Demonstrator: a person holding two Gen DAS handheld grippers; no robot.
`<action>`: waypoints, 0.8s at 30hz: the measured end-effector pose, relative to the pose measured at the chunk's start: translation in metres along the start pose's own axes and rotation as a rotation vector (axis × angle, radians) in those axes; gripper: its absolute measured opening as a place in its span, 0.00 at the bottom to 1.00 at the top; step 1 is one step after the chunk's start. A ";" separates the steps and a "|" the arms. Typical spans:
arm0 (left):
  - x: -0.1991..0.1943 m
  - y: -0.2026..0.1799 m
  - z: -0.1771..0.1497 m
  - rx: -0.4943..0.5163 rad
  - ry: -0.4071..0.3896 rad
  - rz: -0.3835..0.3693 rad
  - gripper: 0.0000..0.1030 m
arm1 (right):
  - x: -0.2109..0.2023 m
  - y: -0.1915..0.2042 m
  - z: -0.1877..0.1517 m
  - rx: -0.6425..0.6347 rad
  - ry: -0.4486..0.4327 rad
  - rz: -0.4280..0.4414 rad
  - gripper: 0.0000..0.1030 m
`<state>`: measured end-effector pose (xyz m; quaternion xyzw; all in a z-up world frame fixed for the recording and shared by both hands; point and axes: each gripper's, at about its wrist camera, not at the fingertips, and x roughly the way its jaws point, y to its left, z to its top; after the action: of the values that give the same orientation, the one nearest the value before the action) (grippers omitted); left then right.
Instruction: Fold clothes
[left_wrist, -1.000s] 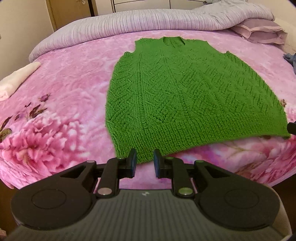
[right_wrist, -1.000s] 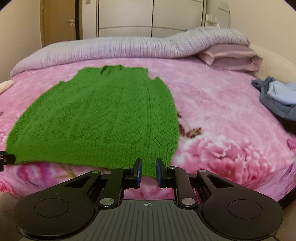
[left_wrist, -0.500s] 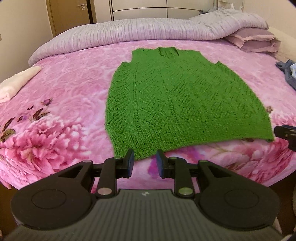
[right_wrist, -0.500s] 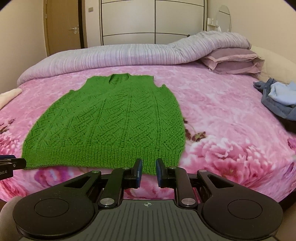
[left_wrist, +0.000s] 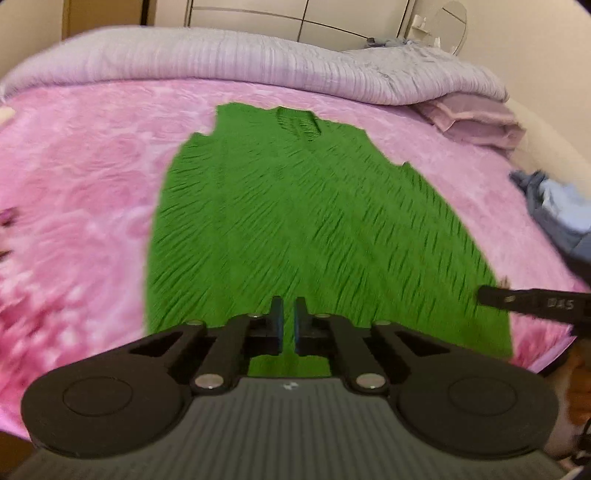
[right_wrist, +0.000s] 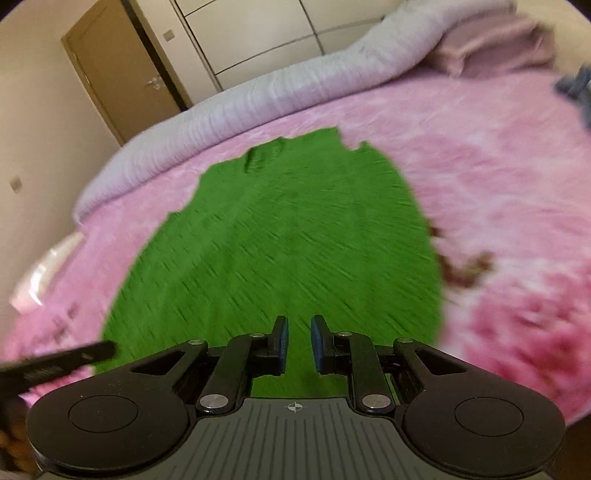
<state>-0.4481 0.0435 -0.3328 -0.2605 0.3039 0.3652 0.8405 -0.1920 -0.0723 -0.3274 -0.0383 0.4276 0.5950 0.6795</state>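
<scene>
Two black fingers of the left gripper (left_wrist: 286, 306) filled the near edge of the left wrist view, their blue pads drawn almost together with only a thin slit left. They had just been closing, and nothing showed between them. Beyond and under them lay the green knitted vest (left_wrist: 295, 221), spread flat on the pink flowered bedspread (left_wrist: 81, 177) with its hem near and its neckline far. The gripper sat over the hem, left of the middle. A finger of the right gripper (left_wrist: 532, 304) reached in from the right at the vest's near right corner; whether it touched the knit could not be told. A lilac quilt (left_wrist: 258, 59) ran along the far side of the bed, with pillows (left_wrist: 476, 118) at the far right and a heap of blue clothes (left_wrist: 554, 206) at the right edge. The picture was blurred.

From the right wrist view, the right gripper (right_wrist: 298, 325) held its jaws narrowly apart, with nothing between them. It sat over the near hem of the vest (right_wrist: 288, 240), right of the middle. The bedspread (right_wrist: 498, 166) spread to the right, and the quilt (right_wrist: 258, 96) lay far. A finger of the left gripper (right_wrist: 62, 363) came in from the left, its tip at the vest's near left corner. A folded cream cloth (right_wrist: 44, 273) lay at the bed's left edge, and a brown door (right_wrist: 122, 74) stood far left.
</scene>
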 end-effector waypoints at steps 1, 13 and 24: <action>0.011 0.001 0.010 -0.007 0.005 -0.021 0.01 | 0.011 0.001 0.010 0.011 0.010 0.043 0.17; 0.113 0.020 0.038 -0.042 0.053 -0.128 0.03 | 0.116 -0.026 0.046 0.093 0.127 0.125 0.00; 0.136 0.005 0.084 0.045 0.037 -0.105 0.01 | 0.150 0.007 0.096 0.003 0.101 0.245 0.00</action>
<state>-0.3504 0.1634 -0.3719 -0.2638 0.3134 0.3086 0.8585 -0.1572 0.0996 -0.3578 -0.0146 0.4638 0.6700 0.5794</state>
